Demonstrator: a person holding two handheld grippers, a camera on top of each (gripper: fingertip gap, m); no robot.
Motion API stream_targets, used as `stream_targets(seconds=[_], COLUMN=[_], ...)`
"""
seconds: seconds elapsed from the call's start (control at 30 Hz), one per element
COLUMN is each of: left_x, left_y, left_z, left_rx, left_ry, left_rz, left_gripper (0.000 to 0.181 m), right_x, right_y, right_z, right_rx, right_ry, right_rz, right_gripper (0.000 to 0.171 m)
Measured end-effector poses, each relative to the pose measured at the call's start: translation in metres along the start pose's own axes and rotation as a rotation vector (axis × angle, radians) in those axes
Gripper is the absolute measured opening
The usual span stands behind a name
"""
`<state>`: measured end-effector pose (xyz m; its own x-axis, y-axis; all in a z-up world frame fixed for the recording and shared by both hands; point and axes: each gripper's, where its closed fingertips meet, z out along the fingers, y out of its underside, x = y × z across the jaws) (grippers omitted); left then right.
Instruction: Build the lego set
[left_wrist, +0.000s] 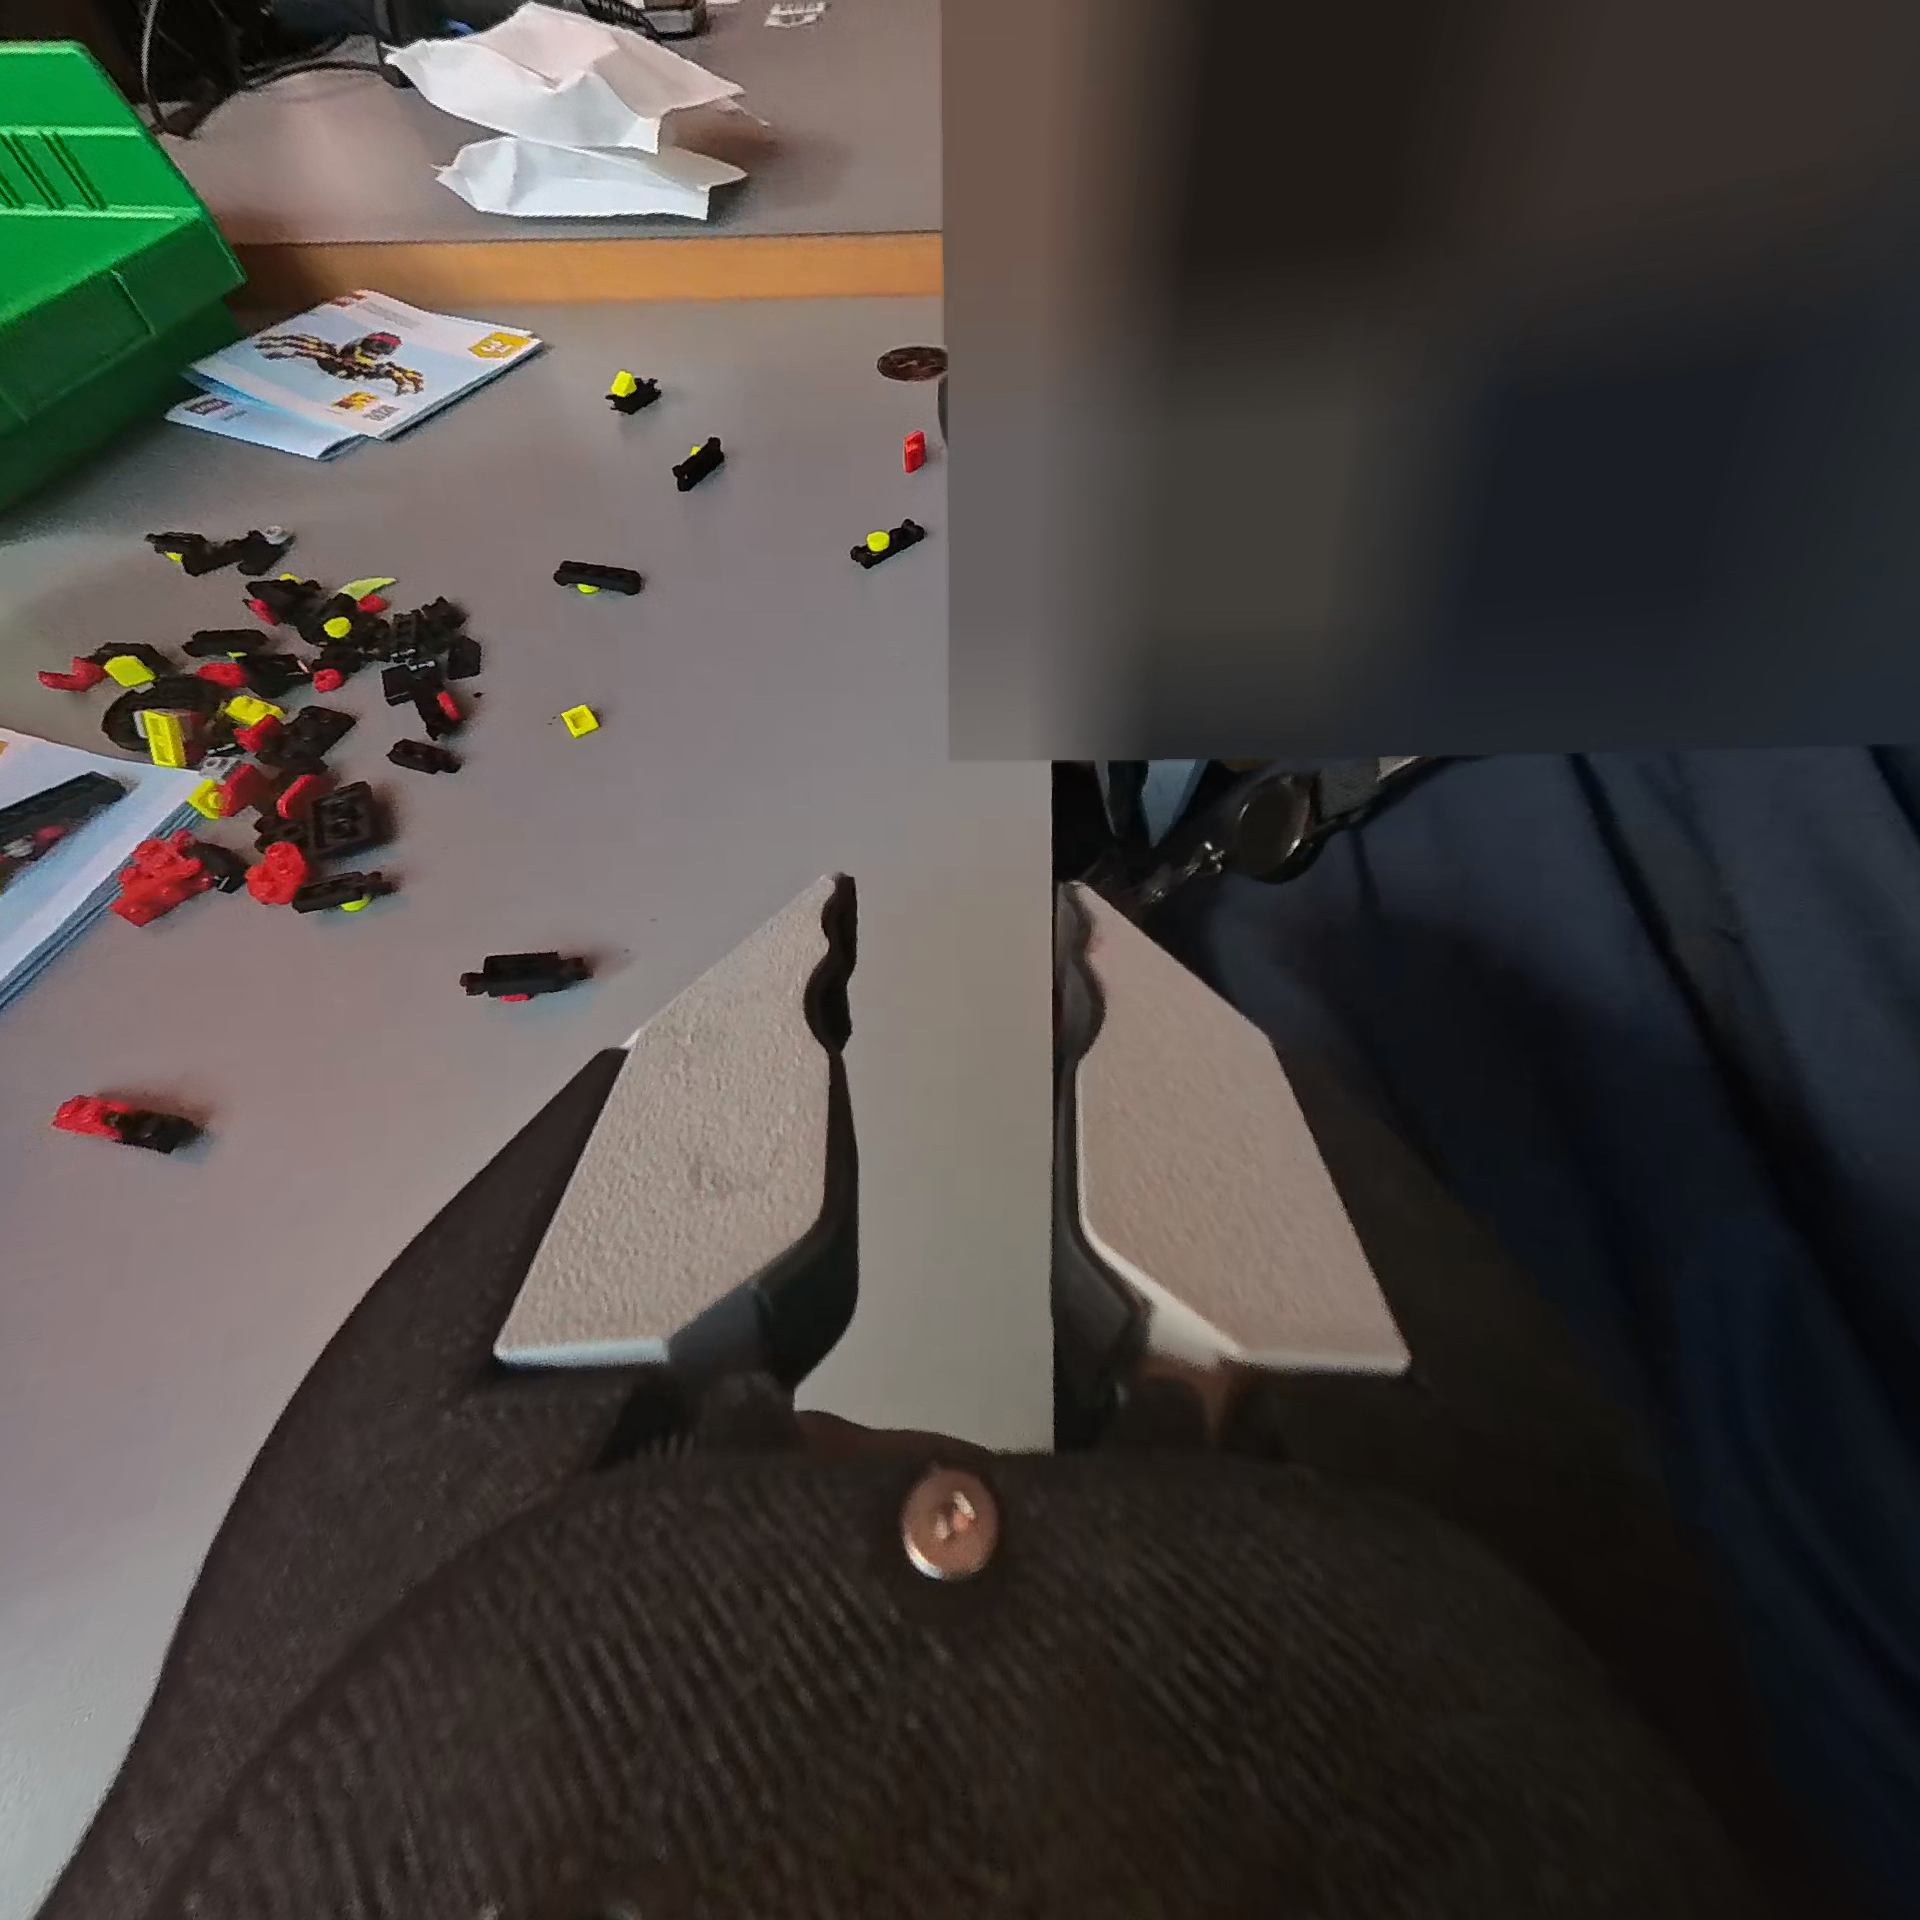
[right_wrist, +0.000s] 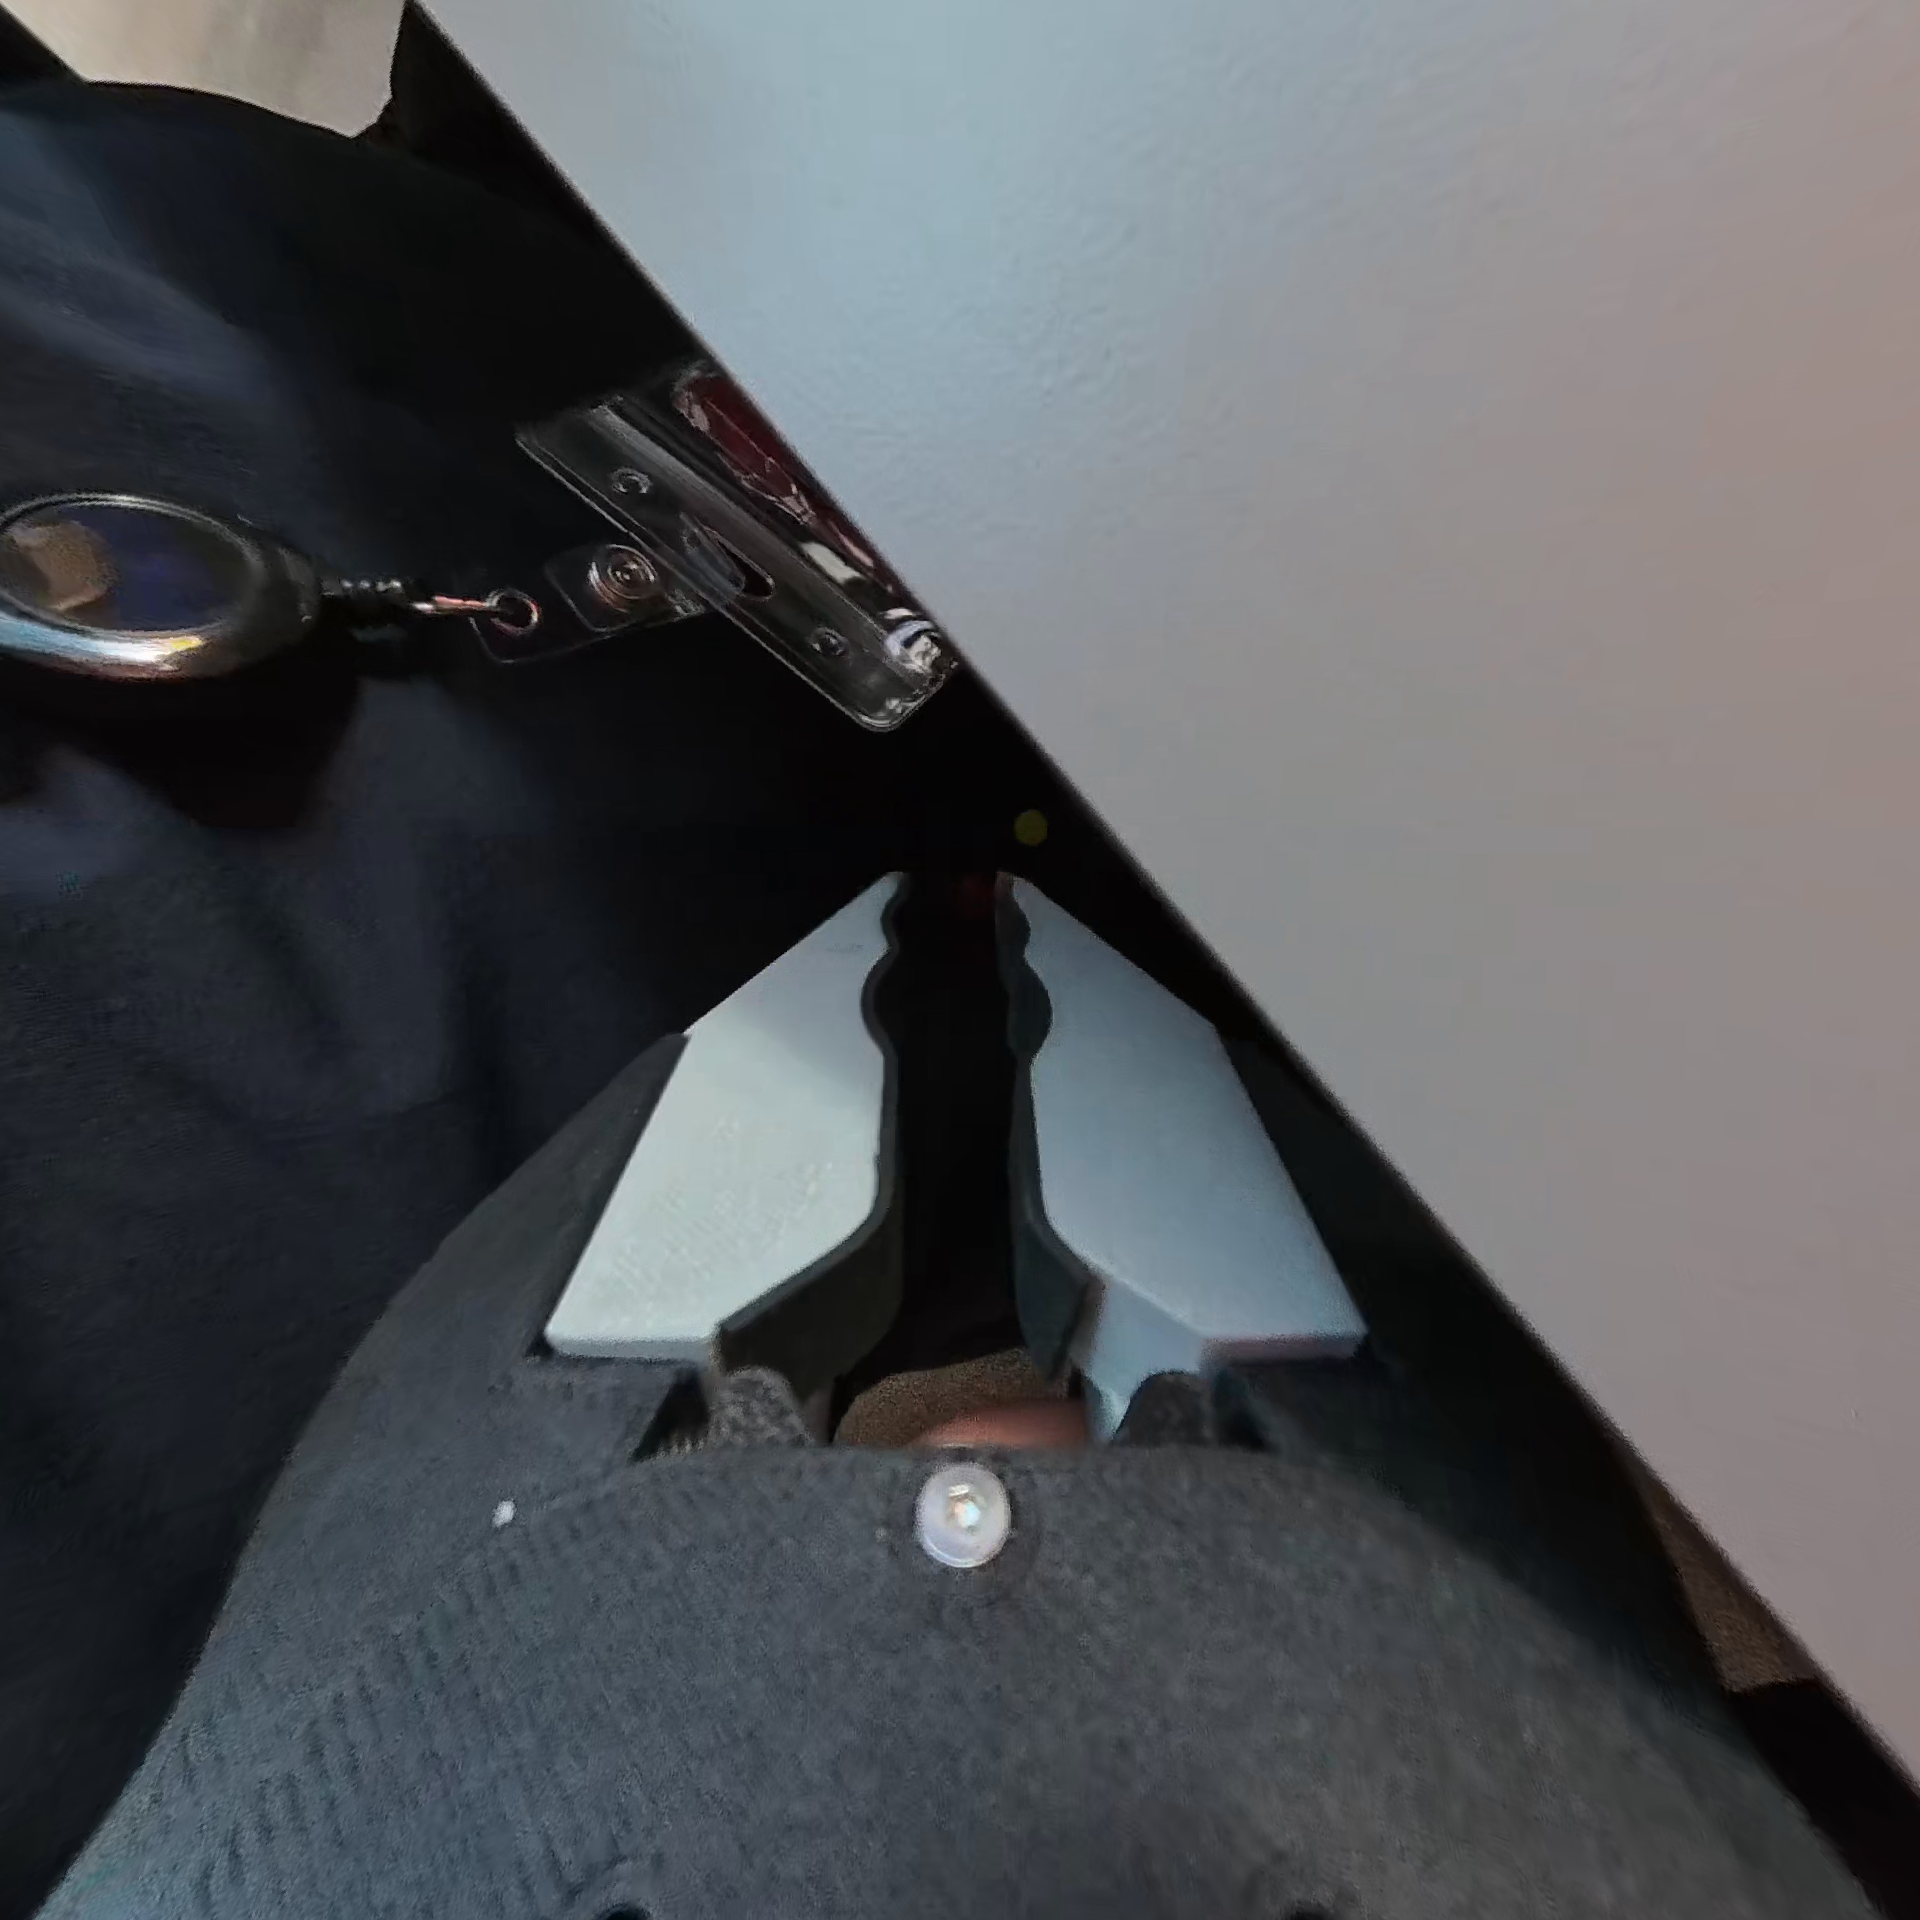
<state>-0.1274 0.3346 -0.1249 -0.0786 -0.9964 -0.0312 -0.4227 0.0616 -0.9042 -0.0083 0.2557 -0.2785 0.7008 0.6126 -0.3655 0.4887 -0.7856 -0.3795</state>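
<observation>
Lego pieces (left_wrist: 281, 717) lay in a loose heap of black, red and yellow-green plastic on the grey table (left_wrist: 727, 790) at the left of my left wrist view, with a few small two-piece joins scattered out towards the middle, such as a black plate carrying a yellow stud (left_wrist: 886, 543). I judged the build barely begun: most parts were unsorted and no body had taken shape. Two instruction booklets (left_wrist: 364, 374) lay by a green bin (left_wrist: 94, 249), with crumpled white bags (left_wrist: 582, 125) beyond. My left gripper (left_wrist: 954, 894) stood wide open over the table's near edge, its matte, grainy grey fingers (left_wrist: 707, 1132) holding nothing.

In the right wrist view, my right gripper (right_wrist: 956, 894) pointed below the table edge at dark cloth and a clear badge holder (right_wrist: 727, 551). Its jaws were parted narrowly; something small and reddish showed at the tips, but I could not tell whether they gripped it.
</observation>
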Motion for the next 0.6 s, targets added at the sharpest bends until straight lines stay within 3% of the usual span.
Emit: stream_targets(seconds=[0.33,0.6], left_x=[0.0,0.0], left_y=[0.001,0.001], left_z=[0.001,0.0], left_rx=[-0.008,-0.006], left_ry=[-0.002,0.007], left_rz=[0.002,-0.011], left_gripper=[0.035,0.035], right_x=[0.008,0.013], right_y=[0.012,0.004], right_z=[0.018,-0.001], right_rx=[-0.111,-0.053], right_ry=[0.086,0.1], right_rz=[-0.076,-0.047], right_gripper=[0.005,0.004])
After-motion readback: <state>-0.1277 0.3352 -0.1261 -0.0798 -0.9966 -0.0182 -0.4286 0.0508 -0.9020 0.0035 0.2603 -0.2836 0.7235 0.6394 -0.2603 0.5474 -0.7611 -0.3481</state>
